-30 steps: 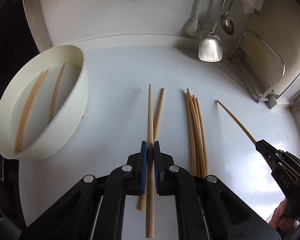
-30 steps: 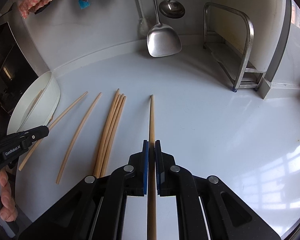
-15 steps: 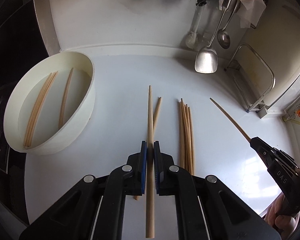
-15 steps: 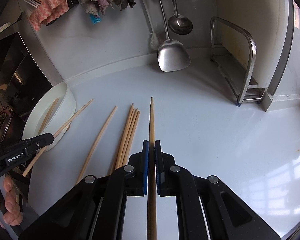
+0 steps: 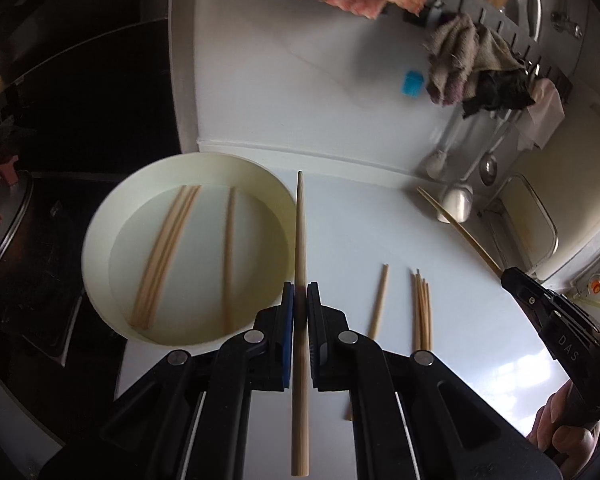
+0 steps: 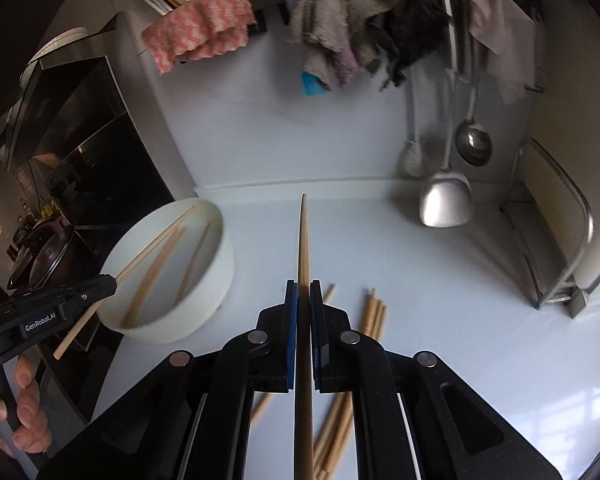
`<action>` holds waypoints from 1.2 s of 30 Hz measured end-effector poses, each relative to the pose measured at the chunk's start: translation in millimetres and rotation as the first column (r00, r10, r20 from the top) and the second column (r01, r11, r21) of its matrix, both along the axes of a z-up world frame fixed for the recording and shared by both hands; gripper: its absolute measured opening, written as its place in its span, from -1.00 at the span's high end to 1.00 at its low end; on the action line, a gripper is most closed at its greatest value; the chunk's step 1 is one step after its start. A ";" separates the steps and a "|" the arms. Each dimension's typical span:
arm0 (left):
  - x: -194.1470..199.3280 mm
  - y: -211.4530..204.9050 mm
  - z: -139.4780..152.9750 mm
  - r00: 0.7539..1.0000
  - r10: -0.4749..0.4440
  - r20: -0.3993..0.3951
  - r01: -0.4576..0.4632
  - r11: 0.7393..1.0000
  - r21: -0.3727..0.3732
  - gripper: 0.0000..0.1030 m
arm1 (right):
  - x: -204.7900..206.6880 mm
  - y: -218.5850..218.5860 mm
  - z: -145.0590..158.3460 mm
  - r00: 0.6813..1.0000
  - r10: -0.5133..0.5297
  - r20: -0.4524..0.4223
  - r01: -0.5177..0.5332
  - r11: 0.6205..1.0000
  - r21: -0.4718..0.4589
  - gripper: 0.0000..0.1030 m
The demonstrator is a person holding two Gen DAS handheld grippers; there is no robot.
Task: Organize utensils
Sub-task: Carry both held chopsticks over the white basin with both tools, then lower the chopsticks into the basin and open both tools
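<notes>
- Chopsticks (image 5: 300,240): pale tan wood.
- Bowl (image 5: 112,216): cream white.
- Desk (image 5: 360,232): plain white.
- Left claw (image 5: 299,304) and right claw (image 6: 303,300): black with blue pads.
- Cloth (image 6: 204,24): pink and white, wavy stripes.
- Spatula (image 6: 444,200) and ladle (image 6: 474,144): silver.

Pink towel (image 6: 202,24), ladle (image 6: 473,142) and spatula (image 6: 445,198) against the wall

I read this as a kitchen | steel ladle (image 6: 474,142) and spatula (image 6: 445,200) hanging on wall | pink dishcloth (image 6: 202,26) | black cooking pot (image 5: 4,224)
</notes>
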State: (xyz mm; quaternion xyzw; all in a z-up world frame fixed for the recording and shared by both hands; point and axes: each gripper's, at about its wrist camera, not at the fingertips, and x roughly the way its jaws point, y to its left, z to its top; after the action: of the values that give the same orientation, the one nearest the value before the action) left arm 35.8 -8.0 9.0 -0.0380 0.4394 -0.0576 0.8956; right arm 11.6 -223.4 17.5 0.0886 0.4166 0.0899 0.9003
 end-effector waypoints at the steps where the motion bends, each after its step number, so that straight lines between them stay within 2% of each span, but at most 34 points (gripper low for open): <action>1: 6.4 12.5 -0.3 1.000 0.009 -0.002 -0.009 1.000 0.009 0.86 | 7.4 13.1 2.8 1.000 0.005 0.006 -0.005 1.000 -0.001 0.88; 8: 46.7 95.8 -12.8 0.998 0.048 -0.030 -0.048 0.999 0.016 0.86 | 62.6 111.4 -3.2 0.998 0.068 -0.016 -0.067 0.997 0.037 0.88; 11: 63.0 115.4 -25.6 0.999 0.037 -0.039 -0.036 0.999 0.021 0.86 | 84.9 145.8 -17.5 0.996 0.077 -0.042 -0.074 0.996 0.056 0.88; 15: 82.2 130.9 -48.4 0.997 0.018 -0.070 -0.016 0.999 0.030 0.86 | 111.2 185.0 -38.6 0.993 0.083 -0.081 -0.081 0.996 0.034 0.88; 25: 110.5 144.5 -87.4 0.989 -0.014 -0.149 0.018 1.000 0.022 0.86 | 146.4 214.5 -94.8 0.978 0.048 -0.203 -0.053 0.998 -0.017 0.88; 36: 126.2 147.8 -116.5 0.972 -0.045 -0.231 0.050 0.999 0.012 0.86 | 161.0 224.5 -130.6 0.943 0.061 -0.328 -0.070 0.997 -0.016 0.87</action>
State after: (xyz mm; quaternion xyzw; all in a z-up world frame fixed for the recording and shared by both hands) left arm 162.0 139.8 -107.5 -0.0258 0.5415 -0.0702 0.8373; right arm 172.6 1.1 -113.2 0.0763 0.5643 0.0981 0.8162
